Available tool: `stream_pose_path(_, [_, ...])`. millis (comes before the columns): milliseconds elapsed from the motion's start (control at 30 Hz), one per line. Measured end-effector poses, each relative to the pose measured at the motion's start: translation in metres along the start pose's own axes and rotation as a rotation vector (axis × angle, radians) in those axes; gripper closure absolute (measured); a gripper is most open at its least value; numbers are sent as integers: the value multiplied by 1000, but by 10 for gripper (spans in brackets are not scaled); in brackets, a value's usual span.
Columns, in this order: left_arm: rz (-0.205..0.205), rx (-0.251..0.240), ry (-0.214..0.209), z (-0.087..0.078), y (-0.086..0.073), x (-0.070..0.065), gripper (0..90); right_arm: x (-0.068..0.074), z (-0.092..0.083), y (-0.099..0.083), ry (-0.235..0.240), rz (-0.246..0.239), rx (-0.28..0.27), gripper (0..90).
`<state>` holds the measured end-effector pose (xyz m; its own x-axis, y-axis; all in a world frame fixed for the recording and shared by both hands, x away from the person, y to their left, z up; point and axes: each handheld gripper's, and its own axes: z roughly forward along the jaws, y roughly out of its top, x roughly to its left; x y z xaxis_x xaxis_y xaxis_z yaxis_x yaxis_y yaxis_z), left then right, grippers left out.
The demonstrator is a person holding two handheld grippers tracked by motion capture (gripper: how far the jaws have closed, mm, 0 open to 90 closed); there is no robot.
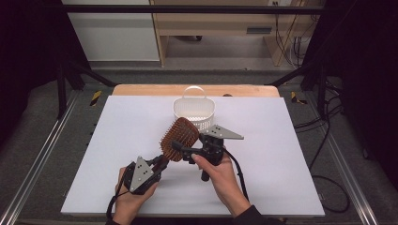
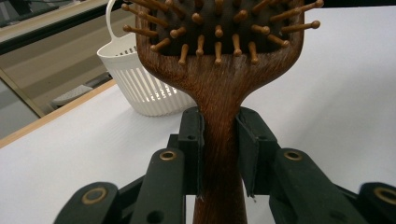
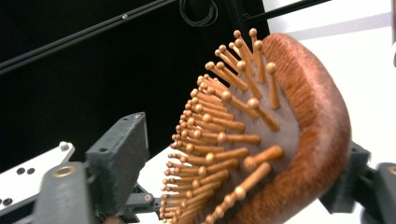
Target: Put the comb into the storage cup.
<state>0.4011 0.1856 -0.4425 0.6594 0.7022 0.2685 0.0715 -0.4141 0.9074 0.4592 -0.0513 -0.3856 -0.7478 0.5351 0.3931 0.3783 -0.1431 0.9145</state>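
A wooden paddle hairbrush (image 1: pixel 179 138) with wooden pins is held up over the white table (image 1: pixel 281 140), head tilted up toward the far side. My left gripper (image 1: pixel 159 164) is shut on its handle (image 2: pixel 219 84); both pads press the handle's sides in the left gripper view, gripper (image 2: pixel 219 128). My right gripper (image 1: pixel 180 151) comes in from the right and straddles the brush head (image 3: pixel 289 140). In the right gripper view, gripper (image 3: pixel 240 156), one jaw stands just off the pin tips and the other sits behind the head's back. The jaws look open around the head.
A white slotted plastic basket (image 1: pixel 194 112) with a loop handle stands on the table just beyond the brush, basket (image 2: pixel 140 79). The table's wooden far edge (image 1: pixel 197 90) lies behind it. Black frame bars border both sides.
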Motion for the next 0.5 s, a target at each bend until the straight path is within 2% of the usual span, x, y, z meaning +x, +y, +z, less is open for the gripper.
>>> stream_pose_path(333, [-7,-6,2,-1,0,1,724,-5,-1,2,19,34,-8,366])
stream_pose_path(500, [-12,-10,3,-1,0,1,724,-6,-1,2,32,39,-11,389])
